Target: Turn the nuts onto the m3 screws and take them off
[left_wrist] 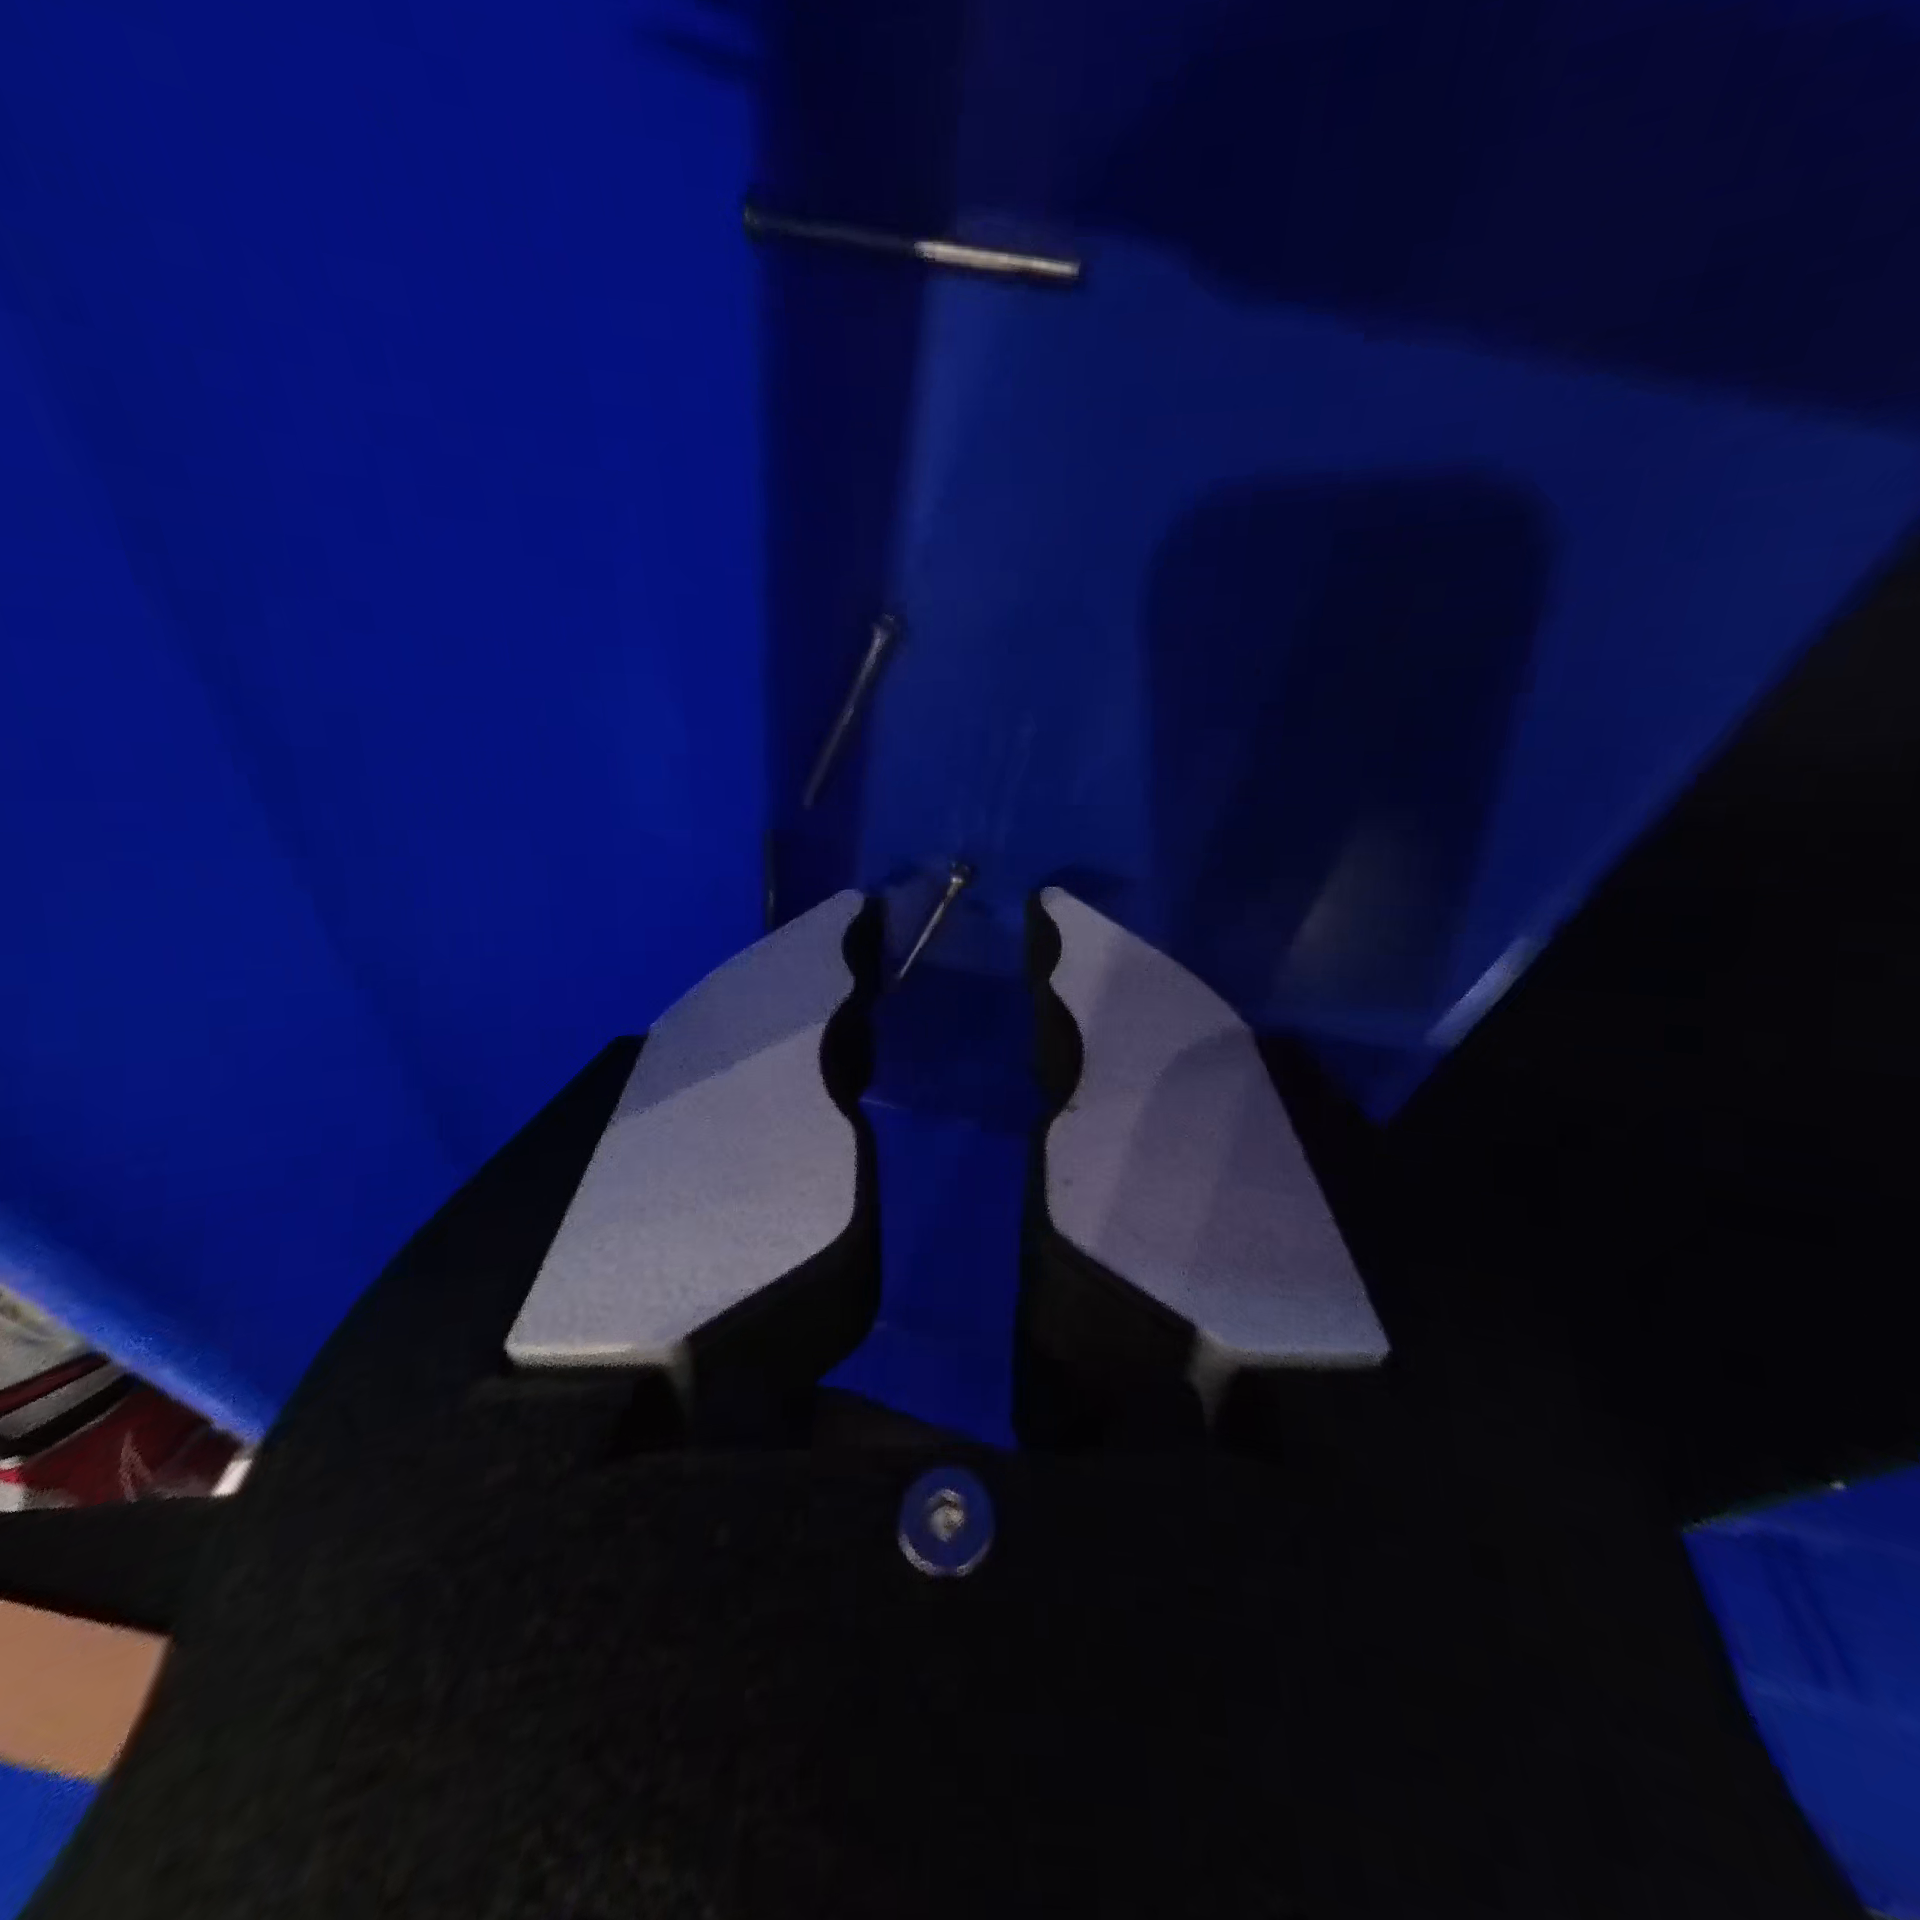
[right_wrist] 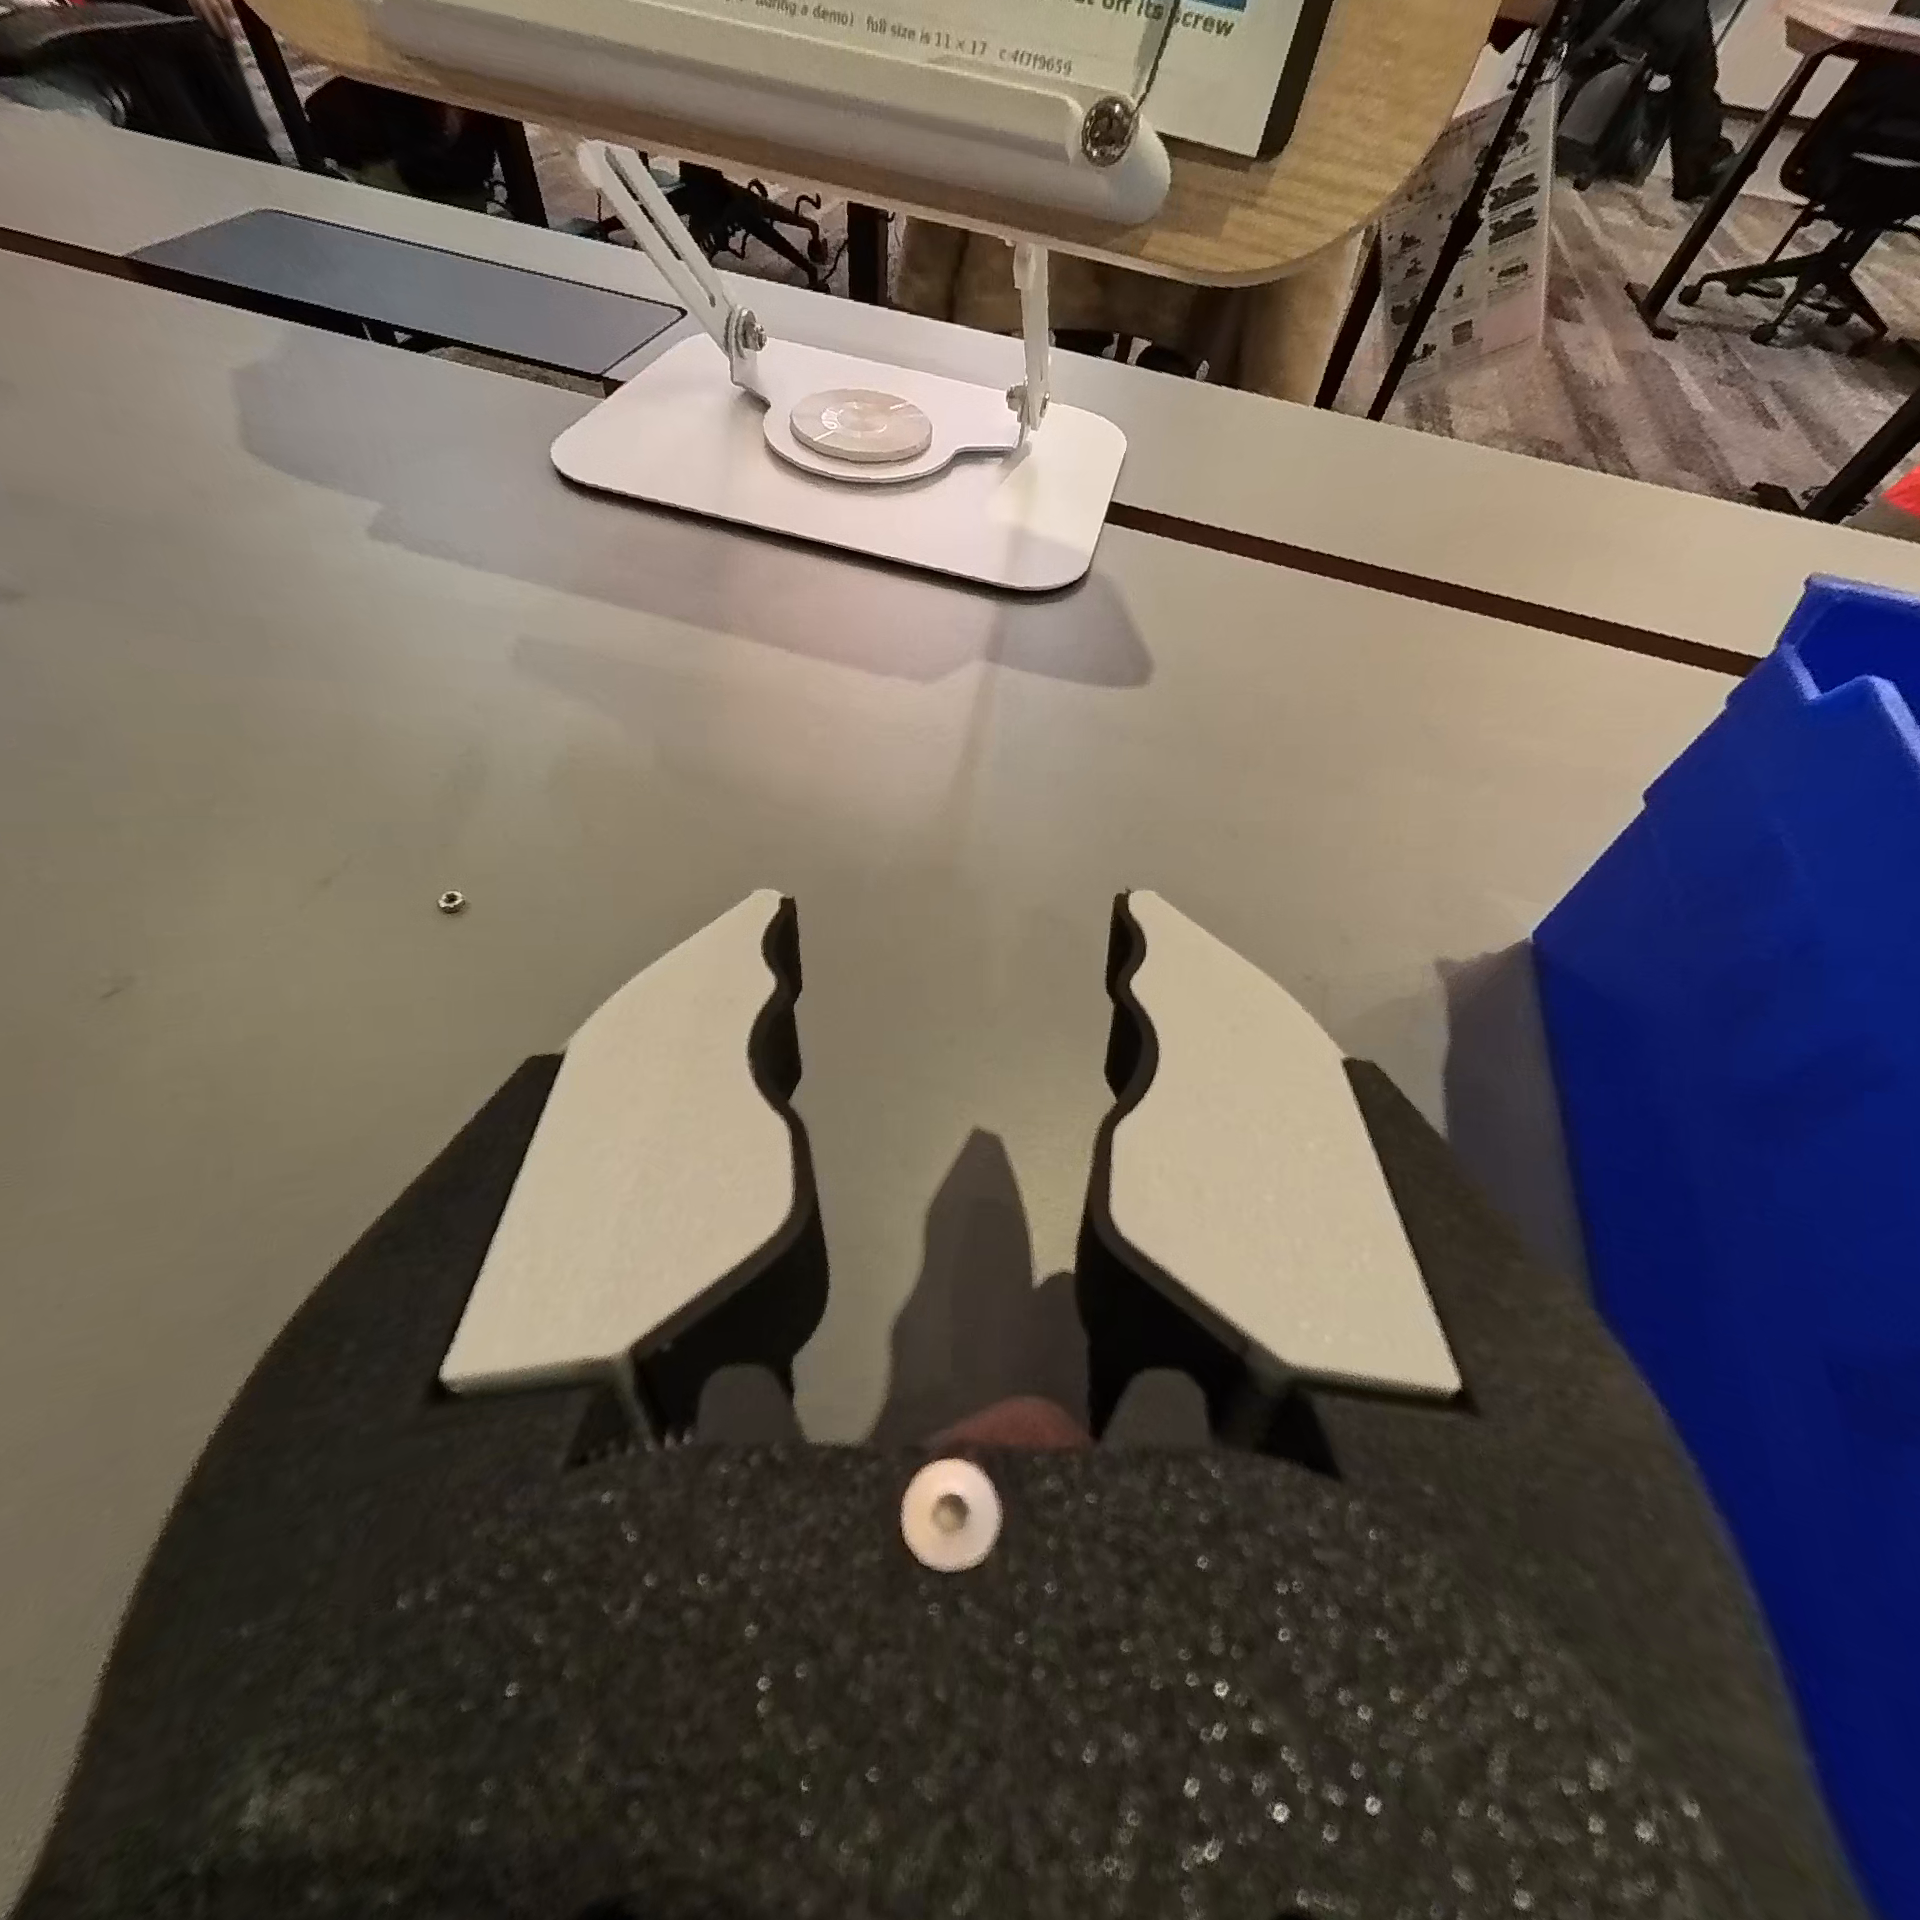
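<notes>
In the left wrist view my left gripper [left_wrist: 951, 904] is open inside a blue bin [left_wrist: 416, 623], its tips close over the bin floor. A thin screw [left_wrist: 932, 921] lies on the floor between the tips, near the left finger. A second thin screw [left_wrist: 852, 709] lies farther ahead, and a longer, thicker screw [left_wrist: 914, 245] lies at the far end. In the right wrist view my right gripper [right_wrist: 954, 914] is open and empty above the grey table [right_wrist: 520, 779]. A small metal nut [right_wrist: 451, 902] lies on the table to the left of its tips.
The blue bin [right_wrist: 1745, 1143] stands just right of my right gripper. A white stand base [right_wrist: 842, 468] carrying a raised wooden board sits on the table straight ahead. A dark flat slab [right_wrist: 405, 291] lies at the far left. Chairs and table legs are beyond the table.
</notes>
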Demonstrator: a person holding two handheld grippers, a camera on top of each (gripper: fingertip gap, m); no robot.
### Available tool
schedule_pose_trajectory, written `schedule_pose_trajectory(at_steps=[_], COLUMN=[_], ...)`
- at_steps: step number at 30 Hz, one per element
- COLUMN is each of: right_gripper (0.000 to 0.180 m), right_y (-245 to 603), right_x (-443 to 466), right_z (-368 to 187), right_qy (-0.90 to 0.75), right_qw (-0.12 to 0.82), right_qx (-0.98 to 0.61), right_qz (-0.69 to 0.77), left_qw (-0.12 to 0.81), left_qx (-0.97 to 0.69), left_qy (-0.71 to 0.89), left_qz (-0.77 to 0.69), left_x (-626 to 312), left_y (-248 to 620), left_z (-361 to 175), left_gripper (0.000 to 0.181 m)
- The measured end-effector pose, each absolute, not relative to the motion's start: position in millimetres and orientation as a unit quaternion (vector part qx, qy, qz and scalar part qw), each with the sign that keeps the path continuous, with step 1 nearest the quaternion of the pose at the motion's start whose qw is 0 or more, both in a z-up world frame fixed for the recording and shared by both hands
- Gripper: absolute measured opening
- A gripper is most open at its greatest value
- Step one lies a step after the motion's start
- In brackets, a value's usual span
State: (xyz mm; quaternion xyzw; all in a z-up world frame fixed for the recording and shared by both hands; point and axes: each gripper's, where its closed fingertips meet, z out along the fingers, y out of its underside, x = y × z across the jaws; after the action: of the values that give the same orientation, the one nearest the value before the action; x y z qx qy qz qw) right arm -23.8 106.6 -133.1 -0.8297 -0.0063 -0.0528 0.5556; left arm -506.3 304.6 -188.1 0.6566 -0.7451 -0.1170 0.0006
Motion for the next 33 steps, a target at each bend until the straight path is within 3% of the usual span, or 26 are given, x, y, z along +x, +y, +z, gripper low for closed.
schedule_pose_trajectory(at_steps=[5, 16, 24, 33], right_gripper=[0.057, 0.056, 0.055, 0.055], right_y=[106.4, 106.3, 106.4, 107.5], right_x=[-24.3, -24.5, -26.3, -43.7], right_z=[-132.7, -131.5, -130.6, -122.9], right_qy=[-0.012, -0.014, -0.014, -0.040], right_qw=[0.556, 0.559, 0.562, 0.581], right_qx=[-0.829, -0.827, -0.826, -0.812], right_qz=[-0.059, -0.060, -0.055, -0.022], left_qw=[0.007, -0.029, -0.156, -0.377], left_qx=[0.657, 0.659, 0.671, 0.609], left_qy=[-0.748, -0.745, -0.724, -0.654], left_qz=[-0.098, -0.097, -0.016, 0.243], left_x=[-502.5, -497.3, -457.9, -318.5], left_y=[302.3, 300.8, 280.8, 162.0], left_z=[-190.3, -180.7, -104.9, 15.4], left_gripper=[0.005, 0.004, 0.003, 0.003])
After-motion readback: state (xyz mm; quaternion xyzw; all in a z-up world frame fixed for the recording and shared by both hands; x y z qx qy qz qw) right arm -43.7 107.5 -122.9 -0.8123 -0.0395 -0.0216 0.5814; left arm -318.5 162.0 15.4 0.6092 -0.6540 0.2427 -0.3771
